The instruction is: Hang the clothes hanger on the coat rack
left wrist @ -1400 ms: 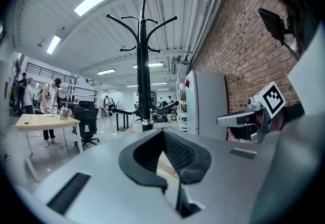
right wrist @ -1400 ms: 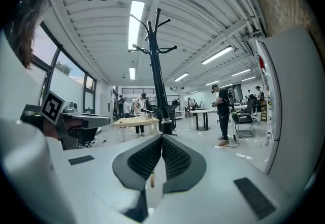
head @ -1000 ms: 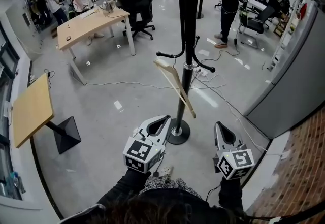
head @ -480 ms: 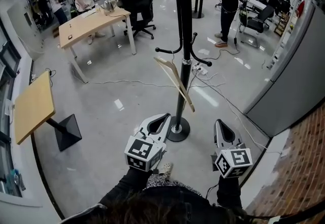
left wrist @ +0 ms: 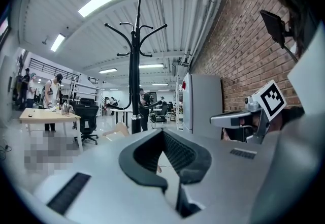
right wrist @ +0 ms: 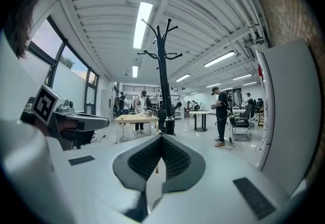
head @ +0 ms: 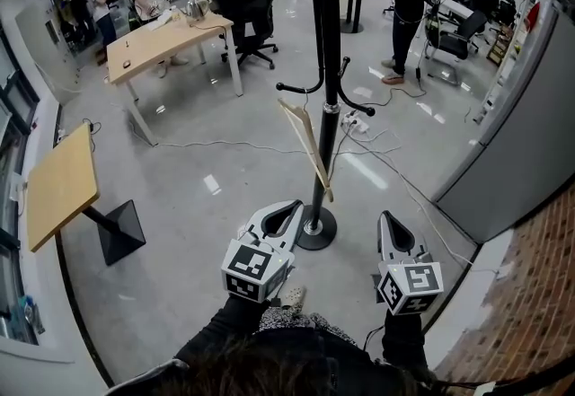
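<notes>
The left gripper [head: 287,211] and the right gripper [head: 392,223] are held low in front of the person, side by side and pointing towards the coat rack [head: 328,35]; in its own view the left gripper [left wrist: 163,132] has its black ribbed pads pressed together at the tips with nothing pinched, and the right gripper [right wrist: 161,137] is pressed together and empty likewise. Just past the left gripper's tips sits the rack's round black base [head: 315,230] on the glossy grey floor [head: 207,233]. The pale wooden clothes hanger [head: 310,148] is apart from both grippers, tilted beside the black pole; it seems to hang from a lower curved hook [head: 301,89], though its own wire hook is too thin to make out. Cables [head: 395,171] trail across the floor behind the pole; a small tilted wooden table [head: 59,192] stands to the left, a grey cabinet [head: 530,134] to the right. Farther off are a wooden desk [head: 162,42], a black office chair [head: 247,13] and several people standing.
</notes>
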{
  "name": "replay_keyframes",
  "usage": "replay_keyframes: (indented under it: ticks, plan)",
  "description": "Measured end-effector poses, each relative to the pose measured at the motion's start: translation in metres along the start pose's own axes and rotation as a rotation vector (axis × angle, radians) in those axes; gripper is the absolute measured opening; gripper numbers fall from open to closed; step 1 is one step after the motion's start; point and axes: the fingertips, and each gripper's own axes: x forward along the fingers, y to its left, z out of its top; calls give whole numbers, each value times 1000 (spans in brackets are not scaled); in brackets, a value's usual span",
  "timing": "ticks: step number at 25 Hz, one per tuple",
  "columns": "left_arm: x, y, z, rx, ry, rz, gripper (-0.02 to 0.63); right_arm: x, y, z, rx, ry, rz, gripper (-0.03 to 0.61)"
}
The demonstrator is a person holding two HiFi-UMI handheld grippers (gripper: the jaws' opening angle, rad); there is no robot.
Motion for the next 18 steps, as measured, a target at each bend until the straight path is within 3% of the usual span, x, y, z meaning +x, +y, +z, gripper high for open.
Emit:
replay_keyframes:
  ticks: [18]
  plan:
    - [-6,3,4,-28,-2,-21,6,0,4,1,-15,6,-6,8]
